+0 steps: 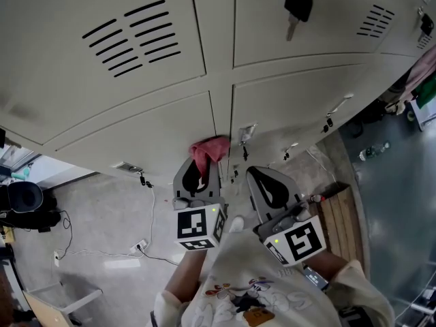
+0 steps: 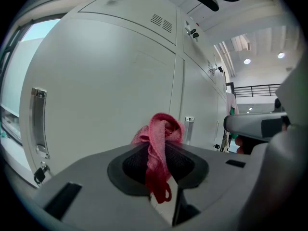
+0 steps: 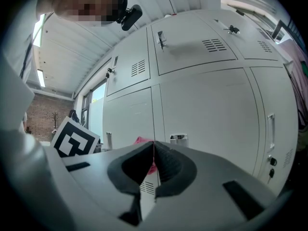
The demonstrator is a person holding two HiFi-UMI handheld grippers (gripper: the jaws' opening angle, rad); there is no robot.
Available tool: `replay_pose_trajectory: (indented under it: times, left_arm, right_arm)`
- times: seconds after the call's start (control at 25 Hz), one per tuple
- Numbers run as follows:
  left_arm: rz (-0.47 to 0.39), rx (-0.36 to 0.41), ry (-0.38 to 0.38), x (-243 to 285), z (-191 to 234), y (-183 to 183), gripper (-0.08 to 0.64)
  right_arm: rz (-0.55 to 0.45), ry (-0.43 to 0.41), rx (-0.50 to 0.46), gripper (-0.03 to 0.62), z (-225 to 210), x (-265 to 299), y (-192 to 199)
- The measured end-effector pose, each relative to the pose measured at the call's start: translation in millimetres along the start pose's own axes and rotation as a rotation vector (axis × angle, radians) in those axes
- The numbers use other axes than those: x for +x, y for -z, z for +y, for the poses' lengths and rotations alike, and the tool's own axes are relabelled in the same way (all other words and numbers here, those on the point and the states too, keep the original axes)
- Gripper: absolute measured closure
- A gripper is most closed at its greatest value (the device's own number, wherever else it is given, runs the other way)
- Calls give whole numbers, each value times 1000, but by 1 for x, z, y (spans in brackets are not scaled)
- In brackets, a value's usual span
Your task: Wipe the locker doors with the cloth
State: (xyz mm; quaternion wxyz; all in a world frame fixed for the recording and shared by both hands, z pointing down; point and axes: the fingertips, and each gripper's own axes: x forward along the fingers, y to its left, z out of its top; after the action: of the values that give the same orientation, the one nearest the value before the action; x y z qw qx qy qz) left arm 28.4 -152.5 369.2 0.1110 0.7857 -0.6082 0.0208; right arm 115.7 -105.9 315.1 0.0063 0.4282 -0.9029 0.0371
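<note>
A pink cloth is bunched between the jaws of my left gripper, which is shut on it and held close to a beige locker door. In the left gripper view the cloth stands up from the jaws and a tail hangs down behind them, with the locker door just beyond. My right gripper sits to the right of the left one, shut and empty, pointing at the neighbouring door. In the right gripper view a bit of the cloth shows past the closed tips of the right gripper.
A black key hangs from a lock on an upper door. Small handles and locks stick out along the door edges. A wooden bench stands at the right. Cables and a power strip lie on the floor at the left.
</note>
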Motion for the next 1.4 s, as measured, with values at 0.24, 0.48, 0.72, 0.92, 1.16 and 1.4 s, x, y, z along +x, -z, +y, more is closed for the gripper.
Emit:
replay_pose_trajectory:
  times: [0.24,0.48,0.72,0.92,1.16,1.4]
  left_arm:
    - [54,-5,5,2,0,18,463]
    - [42,7,-2,5,9,26,463]
    - [58,4,-6,0,19,27,463]
    - [67,9,-2,-4,27,26,463]
    - [82,9,-2,-11,39,28,463]
    - [89,6,-4,-21,56,27,463]
  right_arm:
    - [3,-5,-6,583,2,-1,-1]
    - [8,-9,-8,583,7,-2,1]
    - [4,-19,-9,583,18,-1,-1]
    - [2,-22,-7,583,27,2,-2]
    - [0,-18,-7,583,38,8,-4]
    - [0,-24,-6,583,54,19,-5]
